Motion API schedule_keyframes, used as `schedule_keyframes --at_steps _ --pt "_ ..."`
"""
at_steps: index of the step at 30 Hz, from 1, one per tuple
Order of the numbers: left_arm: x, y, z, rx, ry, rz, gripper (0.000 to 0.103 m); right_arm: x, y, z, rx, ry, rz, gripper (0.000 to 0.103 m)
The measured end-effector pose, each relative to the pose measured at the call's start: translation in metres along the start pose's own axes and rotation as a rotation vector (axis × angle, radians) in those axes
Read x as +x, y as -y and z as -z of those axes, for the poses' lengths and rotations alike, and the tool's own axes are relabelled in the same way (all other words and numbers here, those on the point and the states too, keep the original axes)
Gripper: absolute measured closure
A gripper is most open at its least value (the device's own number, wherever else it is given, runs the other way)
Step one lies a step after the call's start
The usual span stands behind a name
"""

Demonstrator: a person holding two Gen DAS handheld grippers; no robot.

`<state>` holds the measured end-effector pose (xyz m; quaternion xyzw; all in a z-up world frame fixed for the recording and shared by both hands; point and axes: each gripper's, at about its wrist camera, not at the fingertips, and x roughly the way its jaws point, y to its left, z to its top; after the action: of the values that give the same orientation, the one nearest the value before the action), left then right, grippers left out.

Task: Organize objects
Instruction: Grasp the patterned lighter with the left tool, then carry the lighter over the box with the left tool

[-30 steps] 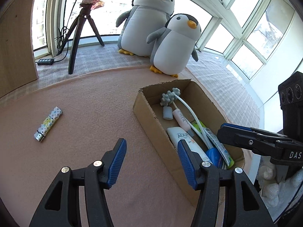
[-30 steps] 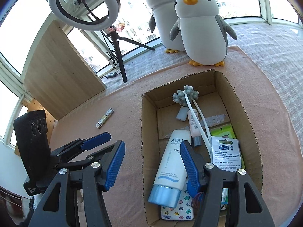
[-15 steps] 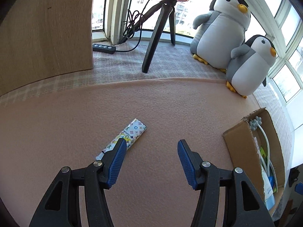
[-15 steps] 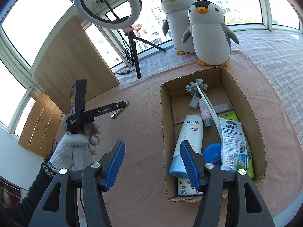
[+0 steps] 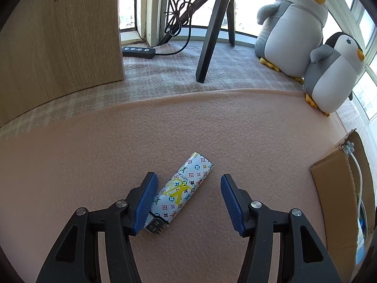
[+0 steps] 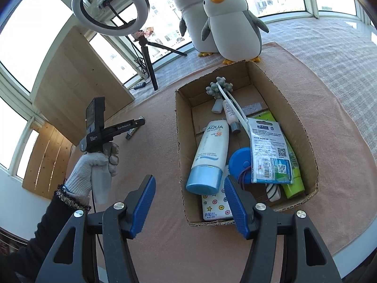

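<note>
A patterned white lighter (image 5: 180,192) lies on the pink mat, slanted, its metal end nearest me. My left gripper (image 5: 187,202) is open around it, the left pad right against the lighter's lower side. In the right wrist view the left gripper (image 6: 139,123) reaches over the lighter (image 6: 132,132), held by a gloved hand (image 6: 94,167). My right gripper (image 6: 189,208) is open and holds nothing, hovering near the front left corner of the cardboard box (image 6: 292,118). The box holds a sunscreen tube (image 6: 209,155), a packaged card (image 6: 268,151), a blue round case (image 6: 240,162) and other toiletries.
Two plush penguins (image 5: 306,35) stand at the mat's far right corner. A ring light on a tripod (image 6: 110,11) stands on the checked cloth, its leg (image 5: 207,47) and a power strip (image 5: 139,52) behind the mat. A wooden panel (image 5: 59,35) rises at the left.
My left gripper swung left away from the box and closed in on the lighter, which now lies between its open fingers. The right gripper drew back and up from the box.
</note>
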<state>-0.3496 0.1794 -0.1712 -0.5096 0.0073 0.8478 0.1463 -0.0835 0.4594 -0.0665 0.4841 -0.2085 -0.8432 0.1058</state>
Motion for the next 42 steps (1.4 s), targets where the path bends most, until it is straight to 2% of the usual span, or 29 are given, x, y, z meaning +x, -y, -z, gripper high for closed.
schedule_keyframes --at_steps 2,6,12,19,25,31,33,37,42 --pt "-0.001 0.002 0.001 0.007 -0.001 -0.002 0.047 0.0 0.002 0.0 0.004 -0.002 0.002 0.046" --pt "-0.001 0.009 0.004 0.045 -0.004 -0.02 0.067 0.0 0.002 0.0 0.01 -0.008 -0.009 0.046" --pt "-0.002 0.017 0.01 0.084 0.002 -0.039 0.076 0.001 -0.002 0.0 -0.005 -0.013 -0.013 0.046" --pt "-0.015 0.025 0.027 0.092 0.011 -0.022 0.078 0.002 -0.006 0.002 -0.024 -0.011 -0.015 0.046" --pt "-0.037 0.034 0.062 0.083 0.016 0.019 0.078 0.001 -0.009 0.005 -0.055 0.002 0.007 0.046" --pt "-0.068 0.056 0.111 0.123 0.006 0.044 0.078 -0.001 -0.013 0.011 -0.109 0.024 0.076 0.046" --pt "-0.078 0.062 0.124 0.114 -0.001 0.073 0.078 -0.001 -0.012 0.013 -0.113 0.027 0.089 0.046" --pt "-0.088 0.069 0.141 0.08 -0.02 0.125 0.078 -0.004 -0.012 0.02 -0.139 0.046 0.152 0.046" --pt "-0.103 0.077 0.146 0.086 0.001 0.13 0.078 -0.01 -0.008 0.029 -0.165 0.065 0.22 0.046"
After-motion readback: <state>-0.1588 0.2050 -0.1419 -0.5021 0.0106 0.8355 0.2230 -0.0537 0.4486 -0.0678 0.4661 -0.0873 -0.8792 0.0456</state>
